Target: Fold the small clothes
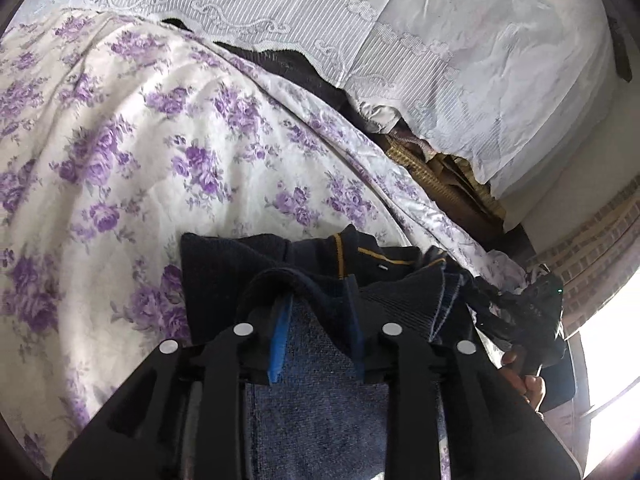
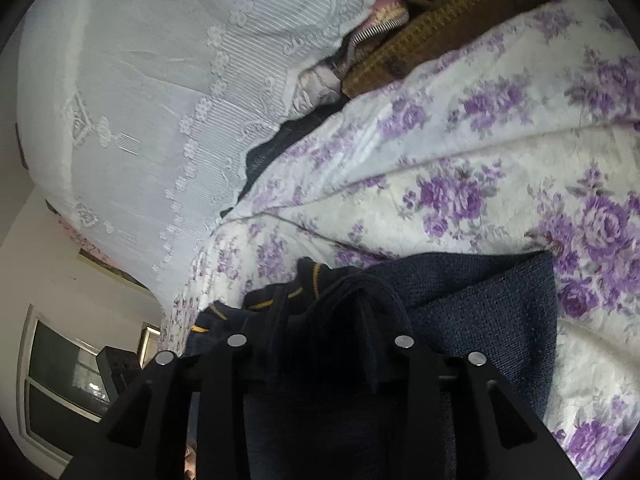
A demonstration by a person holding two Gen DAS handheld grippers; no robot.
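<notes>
A small dark navy knit garment (image 1: 224,264) with mustard-yellow stripes lies bunched on the floral bedsheet. My left gripper (image 1: 316,316) is shut on a fold of it, cloth draped over and between the fingers, one blue pad (image 1: 280,344) showing. In the right wrist view the same garment (image 2: 480,296) spreads to the right, and my right gripper (image 2: 320,320) is shut on a thick bunch of its folds. The right gripper and a hand (image 1: 528,380) also show at the right of the left wrist view.
A white bedsheet with purple flowers (image 1: 140,140) covers the bed. A white lace cover (image 1: 440,40) lies over stacked bedding behind it, with brown woven items (image 1: 436,176) in the gap. A bright window (image 1: 612,380) is at the right.
</notes>
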